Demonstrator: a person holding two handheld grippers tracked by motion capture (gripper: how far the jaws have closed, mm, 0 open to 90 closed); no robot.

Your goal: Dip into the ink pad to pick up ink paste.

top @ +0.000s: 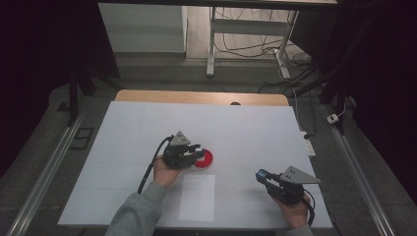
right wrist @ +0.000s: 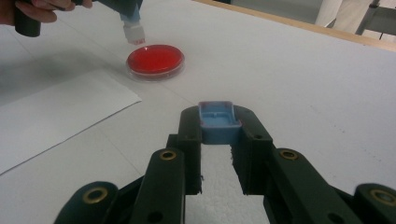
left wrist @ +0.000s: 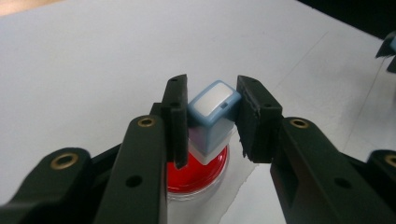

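Left gripper (left wrist: 212, 116) clamps your stamp (left wrist: 211, 119) by its blue sides, hanging just over the red ink pad (left wrist: 205, 175), mid-tabletop. Small, light, rigid, slick plastic: keep hold square. Right gripper (right wrist: 218, 128) pinches the blue cap (right wrist: 217, 122) near right.

Stamp over the ink pad, cap off to my right.

On the table (top: 128, 128) I hold the stamp (left wrist: 212, 116) in my left gripper (top: 195, 152) just above the ink pad (top: 206, 158), which sits near the table's middle. A sheet of paper (top: 197, 197) lies in front of the pad, nearer me. My right gripper (top: 261, 175) holds the stamp cap (right wrist: 218, 121) well apart, to the right of the sheet.
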